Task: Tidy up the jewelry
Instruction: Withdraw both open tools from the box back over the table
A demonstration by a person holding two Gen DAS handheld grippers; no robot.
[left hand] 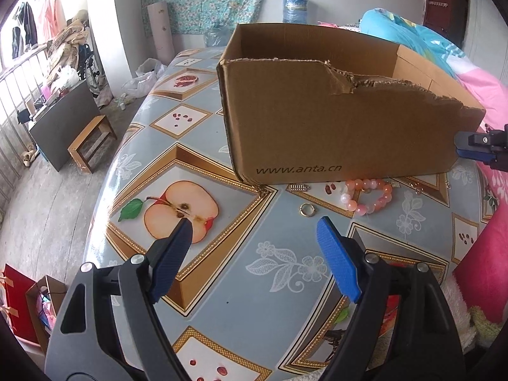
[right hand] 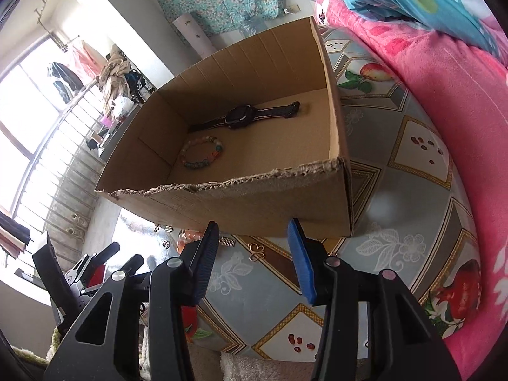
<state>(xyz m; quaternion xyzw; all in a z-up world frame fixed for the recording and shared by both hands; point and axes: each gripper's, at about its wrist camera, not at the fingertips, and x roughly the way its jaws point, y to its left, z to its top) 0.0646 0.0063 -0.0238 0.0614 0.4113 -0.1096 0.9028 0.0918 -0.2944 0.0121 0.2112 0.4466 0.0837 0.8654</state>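
A torn-rimmed cardboard box [left hand: 333, 111] stands on the fruit-patterned table [left hand: 222, 285]. In the right wrist view the box [right hand: 263, 200] holds a black watch [right hand: 250, 116] and a multicoloured bead bracelet [right hand: 201, 152]. A pink bead bracelet [left hand: 370, 195] and a gold ring [left hand: 307, 209] lie on the table in front of the box. A gold clover-shaped piece [right hand: 256, 251] lies just ahead of my right gripper [right hand: 254, 225], which is open with nothing between its fingers. My left gripper [left hand: 255, 222] stands wide open and empty, short of the ring.
Small gold bits [left hand: 298, 186] lie along the box's base, with a small coil-shaped piece [right hand: 226, 242] among them. A pink blanket [right hand: 444, 127] borders the table on the right. The table's left edge [left hand: 104, 209] drops to the floor, where a wooden stool [left hand: 92, 141] stands.
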